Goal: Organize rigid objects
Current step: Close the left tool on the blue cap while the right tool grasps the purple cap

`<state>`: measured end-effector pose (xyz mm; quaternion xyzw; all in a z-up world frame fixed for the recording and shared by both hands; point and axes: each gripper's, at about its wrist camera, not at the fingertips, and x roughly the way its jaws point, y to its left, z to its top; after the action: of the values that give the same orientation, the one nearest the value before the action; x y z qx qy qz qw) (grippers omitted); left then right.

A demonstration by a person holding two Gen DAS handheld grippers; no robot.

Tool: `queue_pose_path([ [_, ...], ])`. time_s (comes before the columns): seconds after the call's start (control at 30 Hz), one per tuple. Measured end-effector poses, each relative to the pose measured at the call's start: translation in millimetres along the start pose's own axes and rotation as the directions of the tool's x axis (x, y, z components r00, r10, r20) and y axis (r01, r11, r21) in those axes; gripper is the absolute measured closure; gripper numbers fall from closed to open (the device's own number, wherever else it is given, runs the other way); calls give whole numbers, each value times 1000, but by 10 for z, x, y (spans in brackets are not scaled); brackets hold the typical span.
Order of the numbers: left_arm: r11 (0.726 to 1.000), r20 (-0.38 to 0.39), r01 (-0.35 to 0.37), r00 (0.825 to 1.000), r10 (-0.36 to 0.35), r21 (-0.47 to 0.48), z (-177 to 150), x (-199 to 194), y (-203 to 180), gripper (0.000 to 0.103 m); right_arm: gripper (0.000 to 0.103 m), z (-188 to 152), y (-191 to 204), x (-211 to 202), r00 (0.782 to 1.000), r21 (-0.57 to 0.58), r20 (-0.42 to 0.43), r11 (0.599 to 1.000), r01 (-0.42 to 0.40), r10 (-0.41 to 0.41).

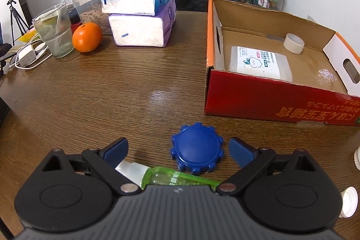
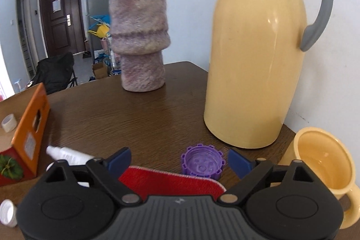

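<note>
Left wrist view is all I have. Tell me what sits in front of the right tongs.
Observer: A purple cap lies on the table, open side up, between the open right tongs.
Operator: Report what stands behind it.
Observer: A tall yellow thermos with a grey handle, upright.
Operator: Name anything beside the thermos.
Observer: A yellow cup stands to its right, near the table edge.
Operator: List anything under the right tongs.
Observer: A red cloth lies there, next to the purple cap.
</note>
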<state>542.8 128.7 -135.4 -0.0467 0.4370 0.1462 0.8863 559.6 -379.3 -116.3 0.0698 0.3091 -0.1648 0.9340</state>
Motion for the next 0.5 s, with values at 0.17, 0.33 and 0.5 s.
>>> queue_pose_path([
  [0.17,1000,-20,-5,1000,5,14,-13,52,-33,17,18,70,-90,202,999,47,-32,998,30,-29],
  [0.33,1000,-26,21,999,-20,8,-15,65,-33,42,22,73,-152,377,995,61,-83,997,52,-47],
  [0.5,1000,-12,23,1000,-23,9,-18,55,-47,50,27,75,-181,484,994,68,-103,996,54,-47],
])
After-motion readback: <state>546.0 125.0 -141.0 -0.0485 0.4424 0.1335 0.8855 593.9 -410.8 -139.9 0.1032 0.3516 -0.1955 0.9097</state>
